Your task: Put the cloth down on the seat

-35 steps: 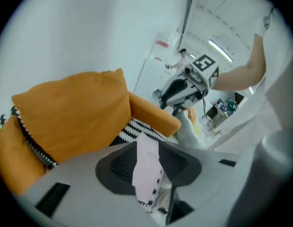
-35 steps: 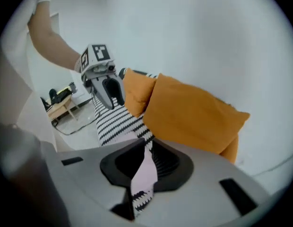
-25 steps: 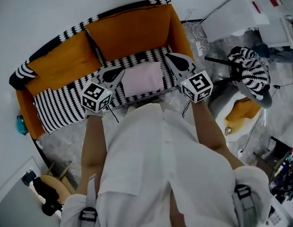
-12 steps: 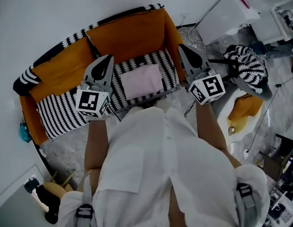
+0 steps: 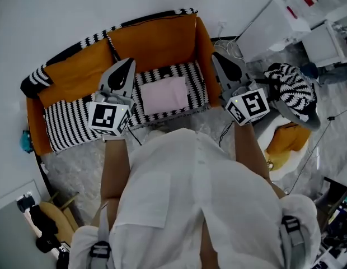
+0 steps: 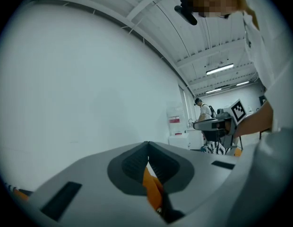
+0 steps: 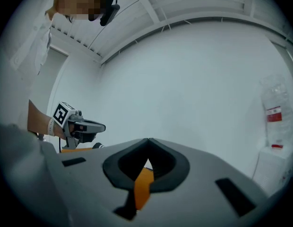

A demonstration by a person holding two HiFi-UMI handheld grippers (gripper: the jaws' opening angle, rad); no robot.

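L half of the striped seat (image 5: 67,125) is lying bare, giving open room to come down. The pink cloth (image 5: 164,94) is taking up the middle of the R half, w/ narrow striped strips showing round it. Orange back cushions (image 5: 151,38) are closing off the far side. The orange armrest (image 5: 206,43) is walling in the R end, just beside the right gripper (image 5: 215,56). The left gripper (image 5: 129,61) is hanging over the seat just L of the cloth. The front edge is lying open toward the person. Beyond the R armrest, cables (image 5: 232,46), white boxes (image 5: 274,21) and what is prob. a stool w/ a striped cover (image 5: 291,88) are crowding the floor.
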